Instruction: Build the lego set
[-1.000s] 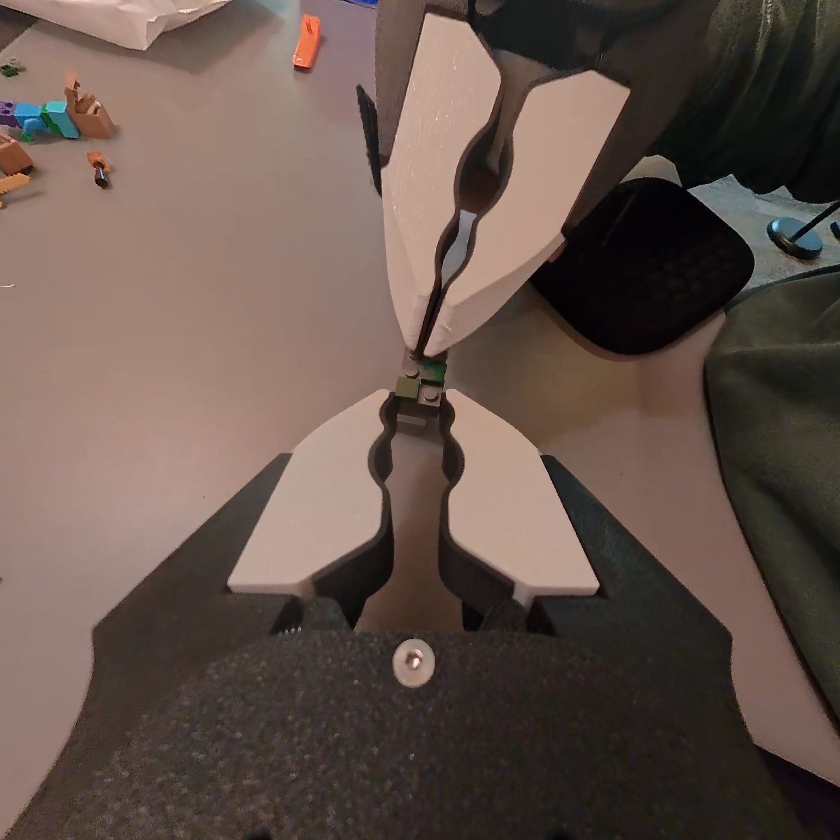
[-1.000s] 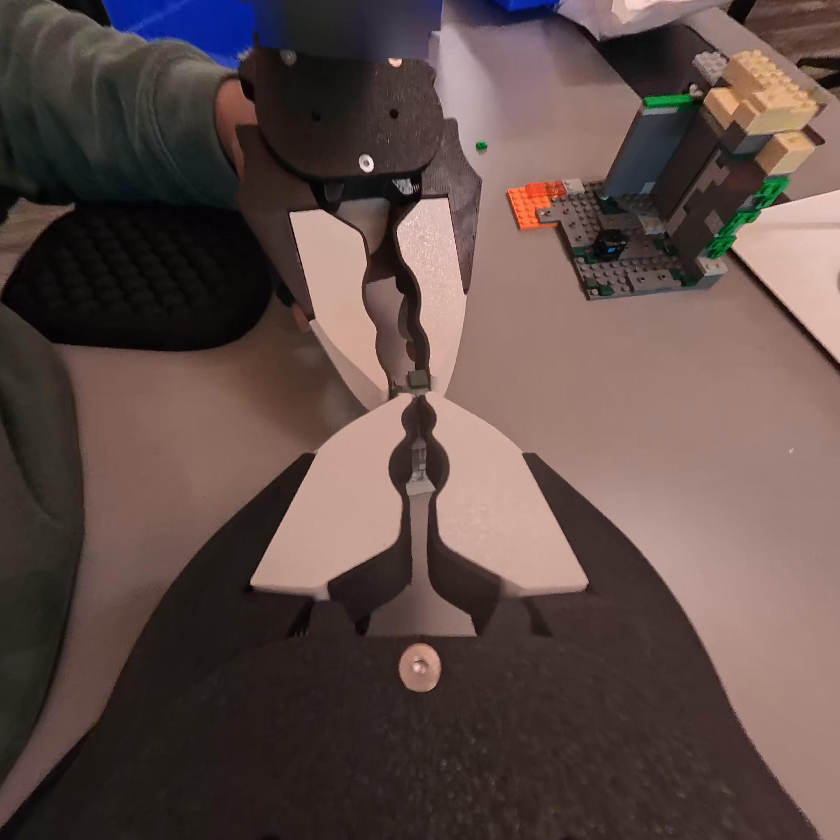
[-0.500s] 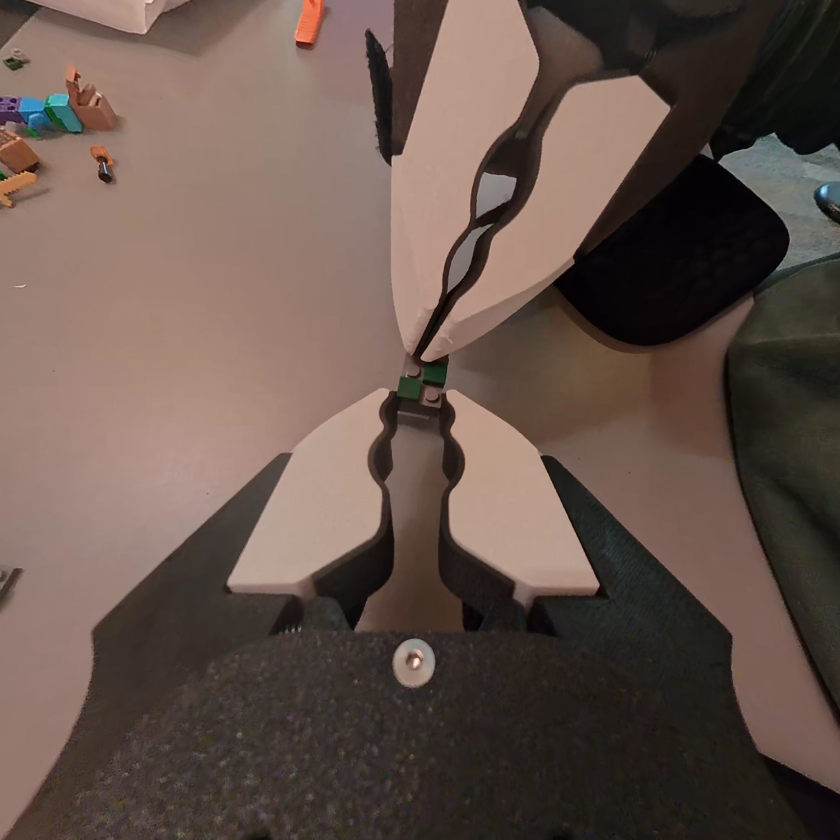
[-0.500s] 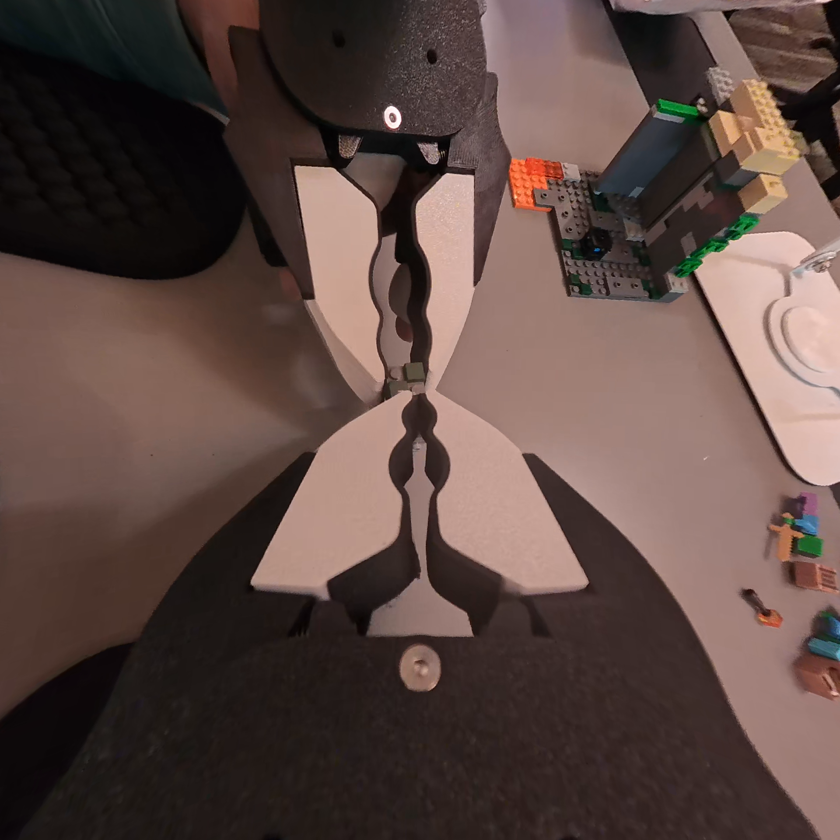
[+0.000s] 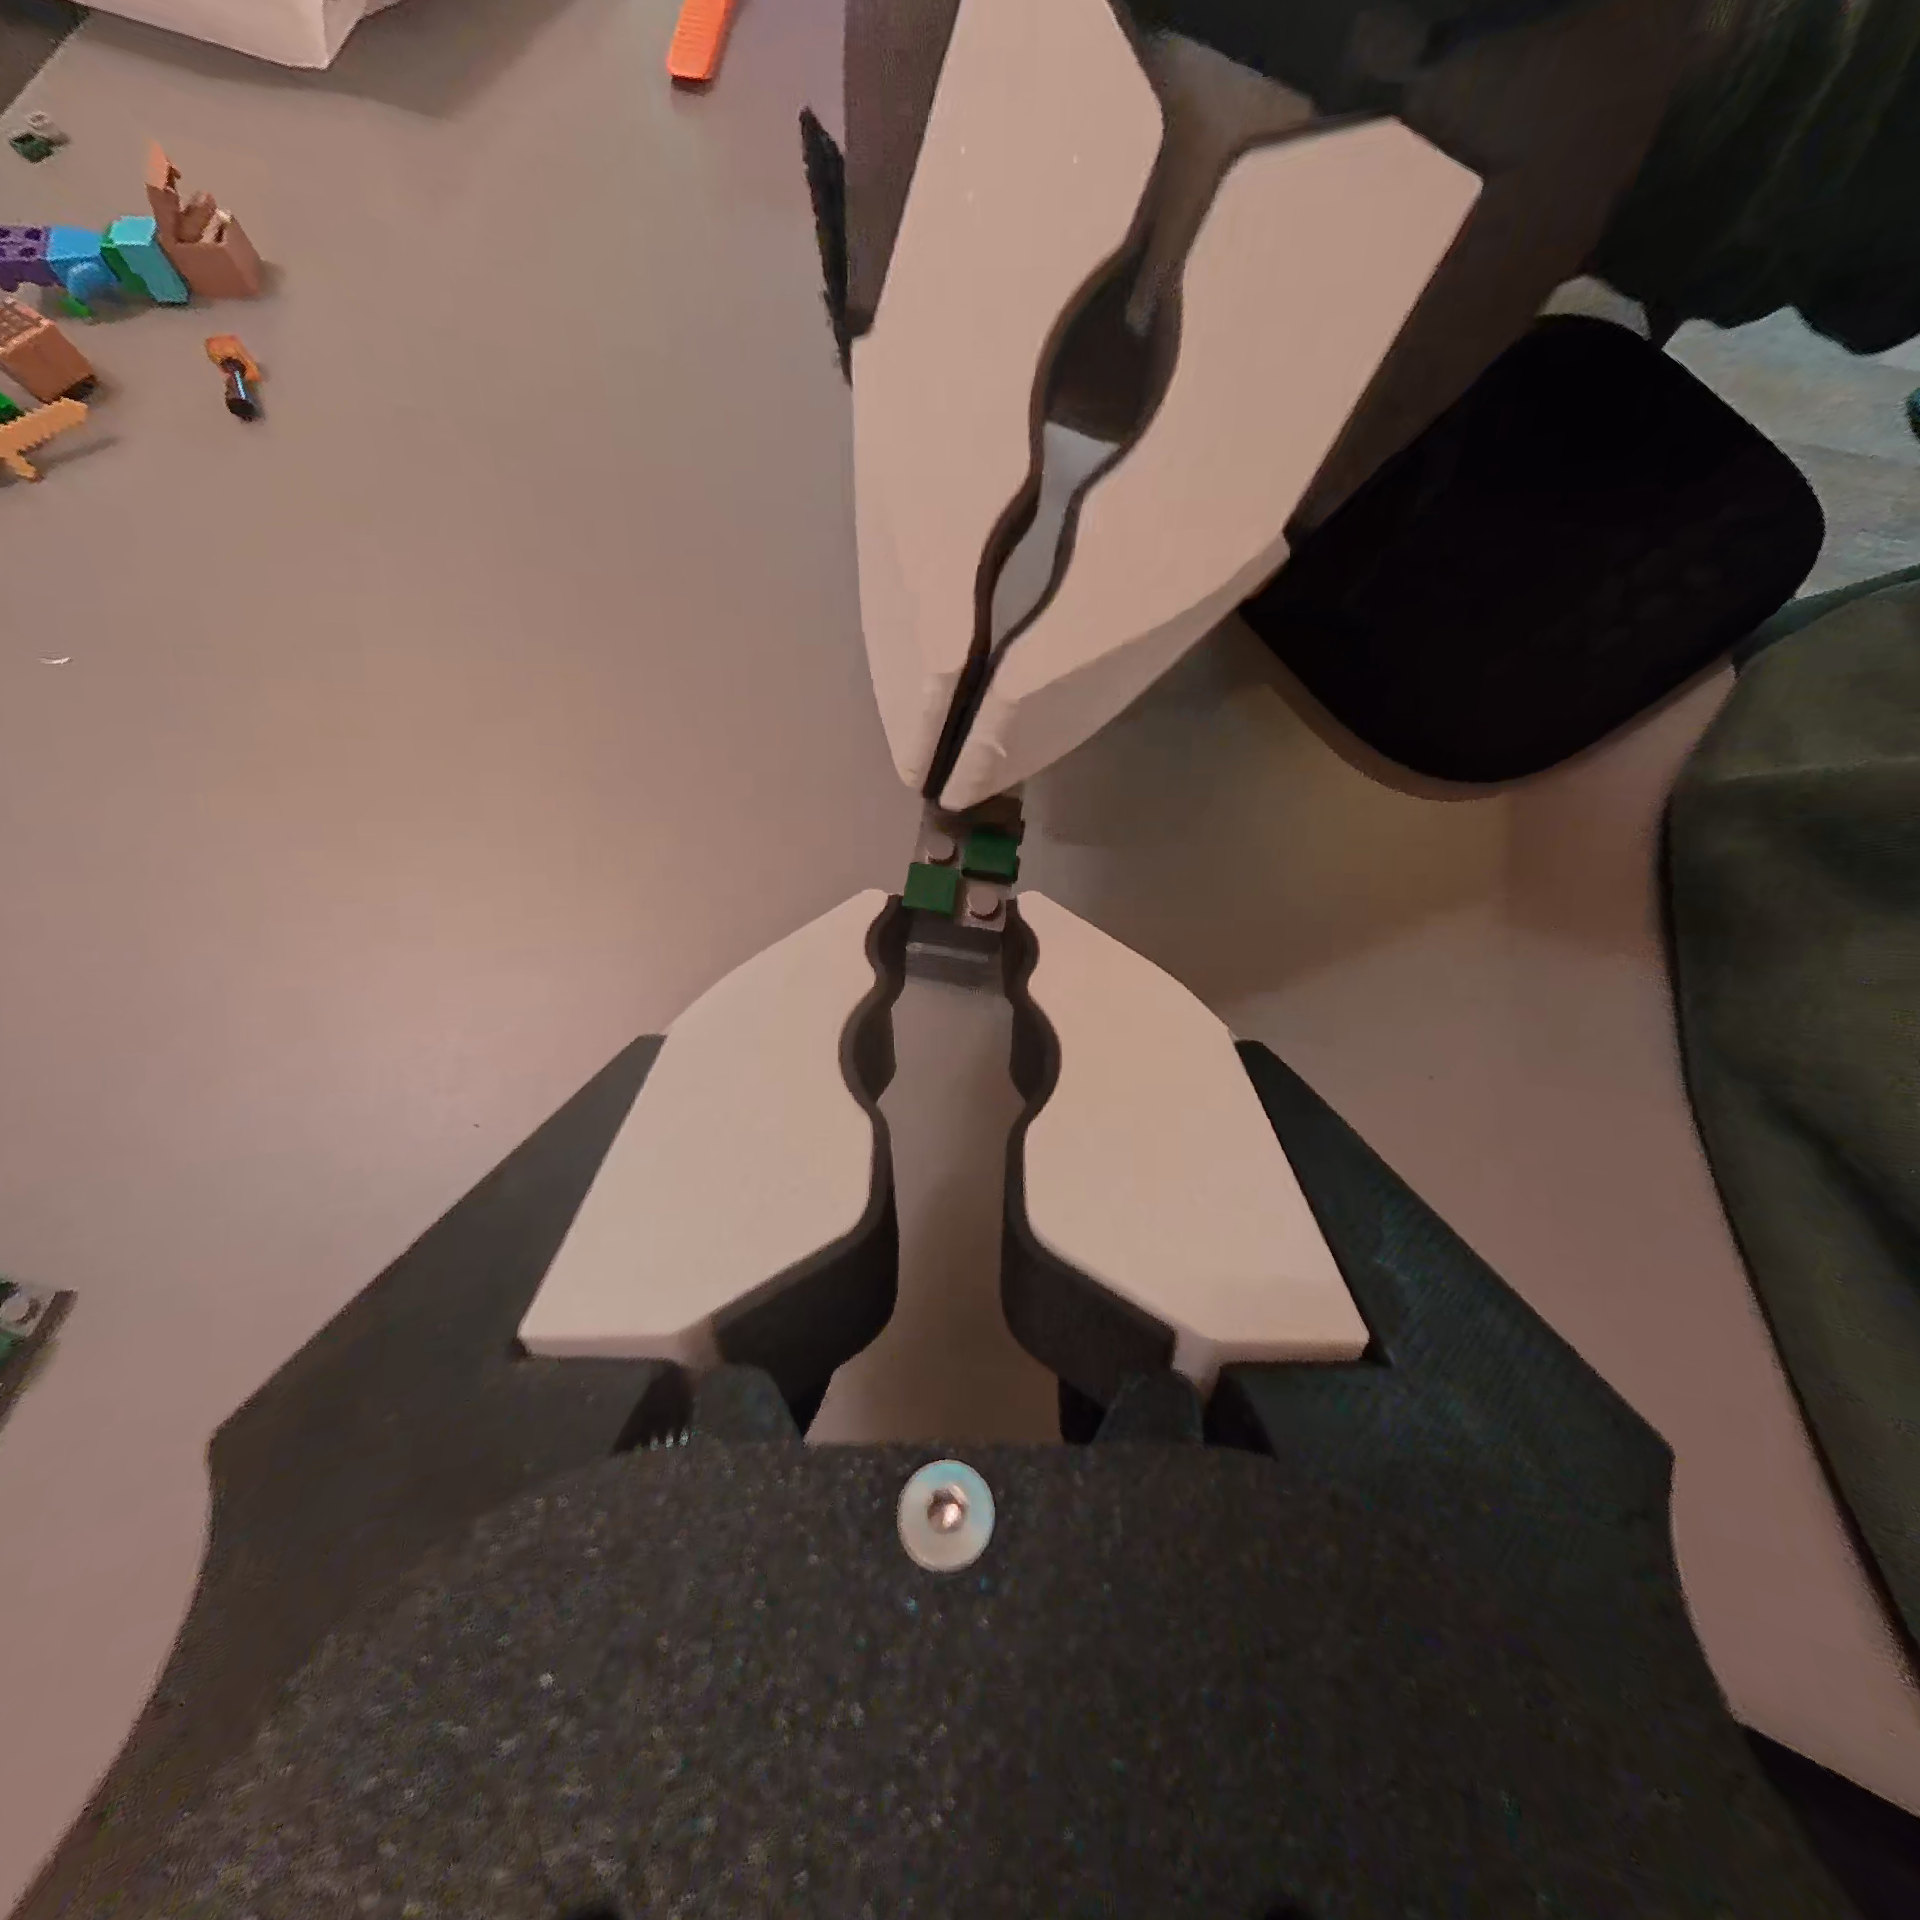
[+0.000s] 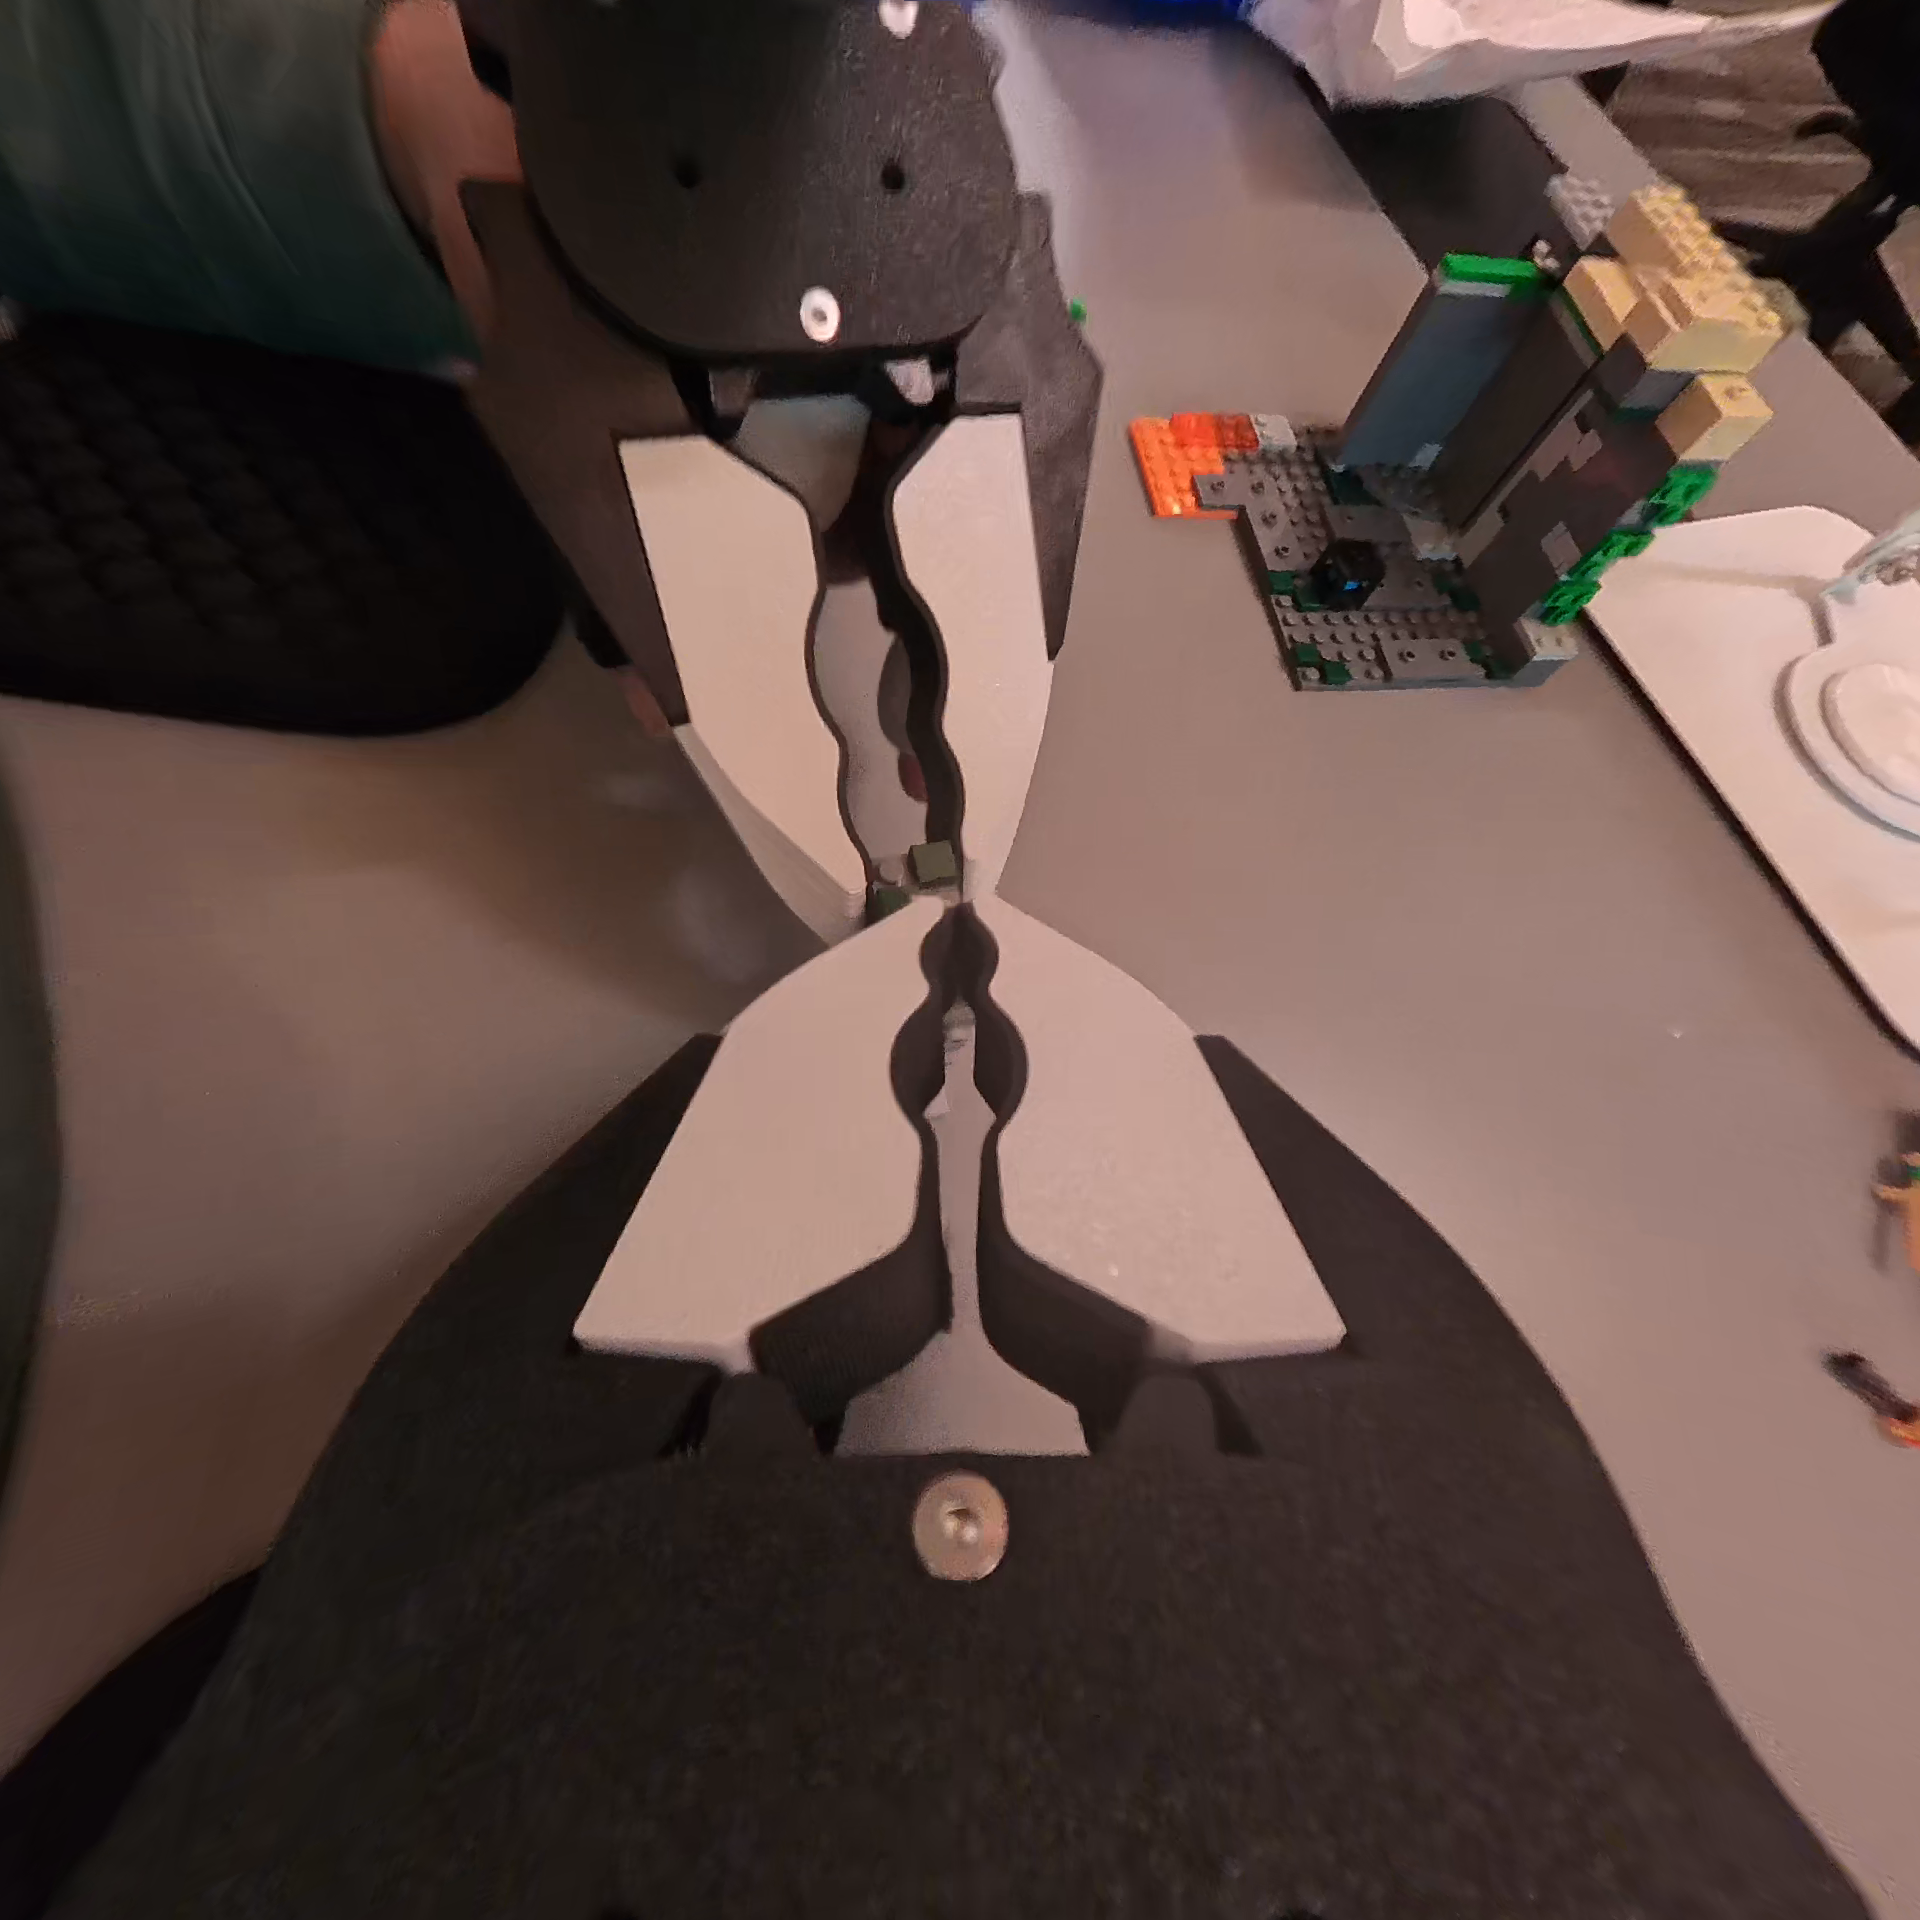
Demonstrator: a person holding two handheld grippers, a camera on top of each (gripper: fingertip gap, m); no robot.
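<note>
My left gripper (image 5: 956, 920) is shut on a small grey plate with two dark green tiles (image 5: 964, 868) and holds it above the grey table (image 5: 468, 675). My right gripper (image 5: 951, 795) comes in from the top of the left wrist view. Its jaws are shut and its tips touch the far end of that plate. In the right wrist view my right gripper (image 6: 958, 914) is tip to tip with the left gripper (image 6: 914, 883), and the small plate (image 6: 928, 864) sits between the left fingers. Whether the right tips pinch anything is hidden.
A partly built grey, tan and green lego model with an orange corner (image 6: 1455, 499) stands on the table at the right. A white tray (image 6: 1745, 665) lies beyond it. Loose figures and bricks (image 5: 135, 265) and an orange tool (image 5: 701, 36) lie at the left. A black chair seat (image 5: 1538, 582) is by the table edge. Only a small space, under 4 cm, lies between the two pairs of fingers.
Both grippers stay tip to tip on the small plate. The pair has shifted and turned a little, so the right gripper leans differently and the lego model sits lower in the right wrist view.
</note>
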